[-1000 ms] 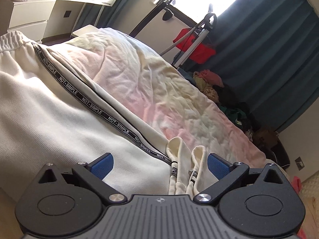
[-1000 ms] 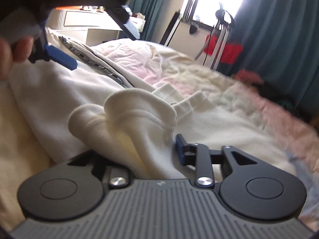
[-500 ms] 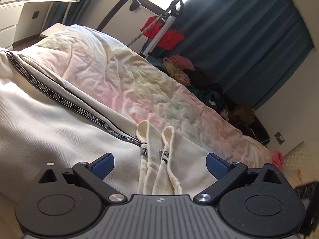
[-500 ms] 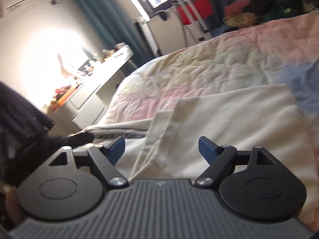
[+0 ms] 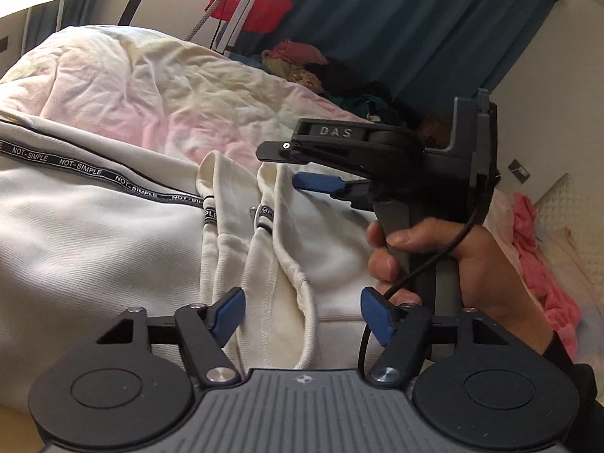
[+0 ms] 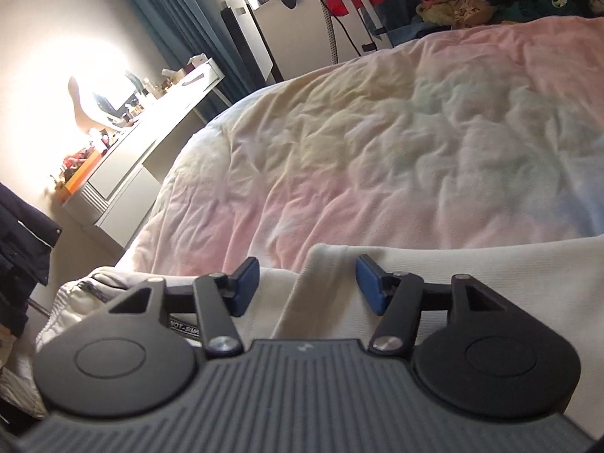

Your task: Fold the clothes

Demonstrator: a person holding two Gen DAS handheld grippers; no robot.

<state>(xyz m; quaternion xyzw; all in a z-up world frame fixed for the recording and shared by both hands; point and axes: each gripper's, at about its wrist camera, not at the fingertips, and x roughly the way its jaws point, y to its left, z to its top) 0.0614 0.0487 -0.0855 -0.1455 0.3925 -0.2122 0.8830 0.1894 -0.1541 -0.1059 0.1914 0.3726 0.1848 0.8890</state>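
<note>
Cream white trousers (image 5: 94,234) with a black "NOT-SIMPLE" side stripe (image 5: 75,168) lie on the bed. Their two ribbed cuffs (image 5: 234,196) point away from me, side by side. My left gripper (image 5: 302,311) is open and empty, low over the folded leg ends. My right gripper (image 6: 307,283) is open and empty, over a cuff edge (image 6: 324,264) of the trousers. In the left wrist view the right gripper (image 5: 321,183) shows held in a hand, above the cuffs.
A pastel pink and yellow duvet (image 6: 377,143) covers the bed. A pile of clothes (image 5: 302,64) lies beyond it by dark teal curtains (image 5: 415,19). A white desk (image 6: 151,120) stands at the left, and a pink cloth (image 5: 543,264) lies at the right.
The right gripper let go of the cream cuff it held a second ago and stands open over it. The left gripper swung right, so the right gripper and hand now show in its view.
</note>
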